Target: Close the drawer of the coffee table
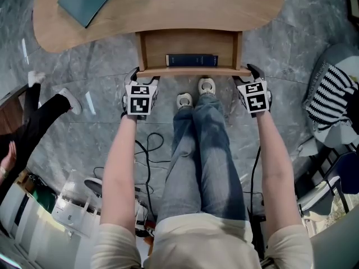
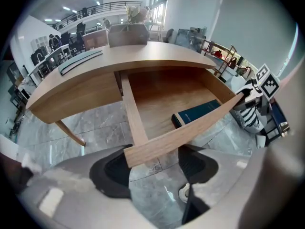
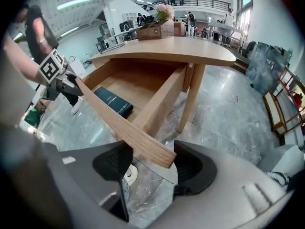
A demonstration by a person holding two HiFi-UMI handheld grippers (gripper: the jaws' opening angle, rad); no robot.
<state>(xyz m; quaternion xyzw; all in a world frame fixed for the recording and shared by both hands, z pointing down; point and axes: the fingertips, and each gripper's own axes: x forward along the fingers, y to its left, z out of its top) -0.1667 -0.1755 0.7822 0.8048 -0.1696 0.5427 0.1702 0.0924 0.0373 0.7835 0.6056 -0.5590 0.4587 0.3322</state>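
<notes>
At the drawer, left tongs, right tongs gape.

The coffee table is pale honey-coloured wood with a faint straight grain. The drawer matches it, its inside a shade warmer. In the drawer lies a navy book, very dark, with small pale lettering along the spine. At the upper left of the head view, a plain teal book sits on the tabletop. The floor is grey stone with whitish marbled veins. The left gripper and right gripper have black jaws, and each bears a white cube printed with black square markers. The person wears faded blue jeans, white shoes and a cream top. At the right edge is a black-and-white striped cloth, and at lower centre black cables.
</notes>
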